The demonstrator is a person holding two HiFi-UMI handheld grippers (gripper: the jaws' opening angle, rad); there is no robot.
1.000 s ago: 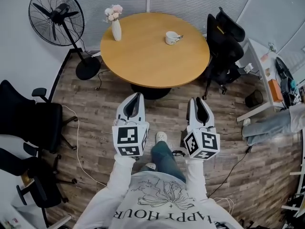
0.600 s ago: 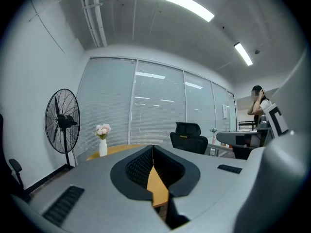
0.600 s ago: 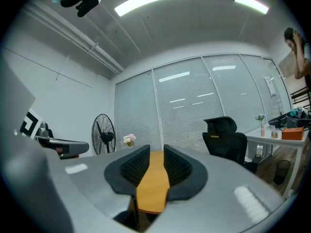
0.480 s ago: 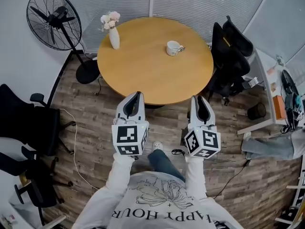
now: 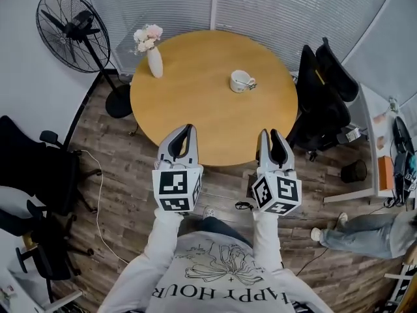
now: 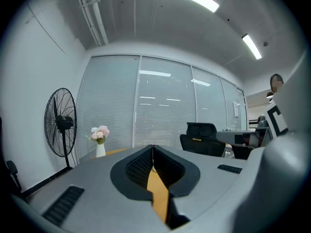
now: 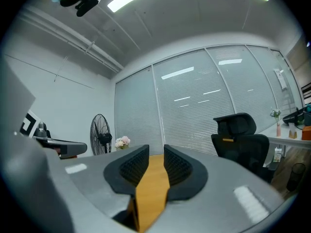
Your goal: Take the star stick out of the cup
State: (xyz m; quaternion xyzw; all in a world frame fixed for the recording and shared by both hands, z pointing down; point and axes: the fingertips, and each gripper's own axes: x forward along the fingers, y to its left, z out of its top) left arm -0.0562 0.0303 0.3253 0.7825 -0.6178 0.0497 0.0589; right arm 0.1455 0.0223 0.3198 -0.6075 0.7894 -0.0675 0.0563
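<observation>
The cup [image 5: 240, 81] stands toward the worktop's [image 5: 195, 109] far right edge, and what seems to be the star stick [image 5: 248, 83] leans from it. Both tools hover over the near edge. The left tool [image 5: 188, 129] is pressed together. The right tool [image 5: 272, 133] is empty, its jaws just opening. The lifting-out looks left to do.

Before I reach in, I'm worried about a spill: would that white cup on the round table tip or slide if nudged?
The cup looks small and squat, so it would probably slide rather than tip. The table looks smooth, so little would likely hold it.
</observation>
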